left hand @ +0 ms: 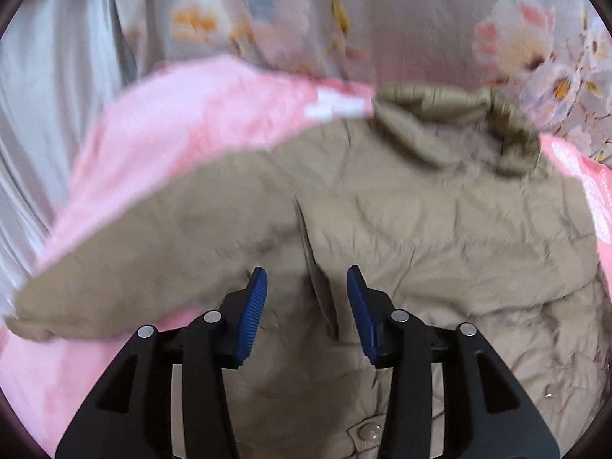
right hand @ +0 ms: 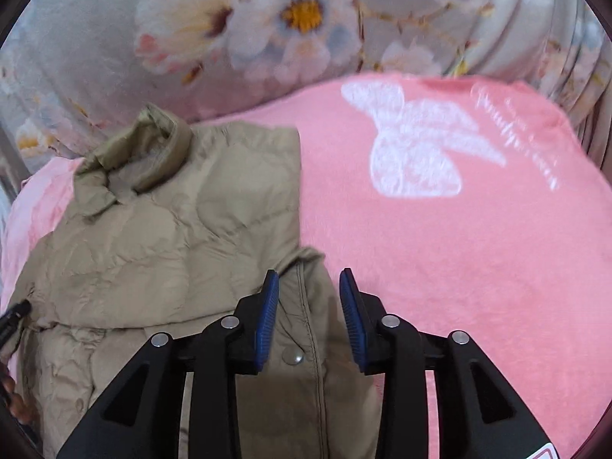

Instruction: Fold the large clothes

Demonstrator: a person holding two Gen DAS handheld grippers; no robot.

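A tan quilted jacket [left hand: 401, 206] lies on a pink blanket [left hand: 183, 114], collar [left hand: 451, 122] at the far end. In the left wrist view one sleeve [left hand: 126, 267] stretches out to the left. My left gripper [left hand: 306, 298] is open just above the jacket, its blue pads either side of a fabric fold. In the right wrist view the jacket [right hand: 160, 237] has its right side folded in, and a strip with a snap button [right hand: 292, 357] lies under my right gripper [right hand: 309, 302], which is open and holds nothing.
The pink blanket [right hand: 459, 248] with a white butterfly print [right hand: 413, 145] spreads to the right. A floral grey bedcover [right hand: 229, 30] rises behind it. Pale curtain-like cloth [left hand: 49, 95] hangs at the far left. The other gripper's tip [right hand: 13, 317] shows at the left edge.
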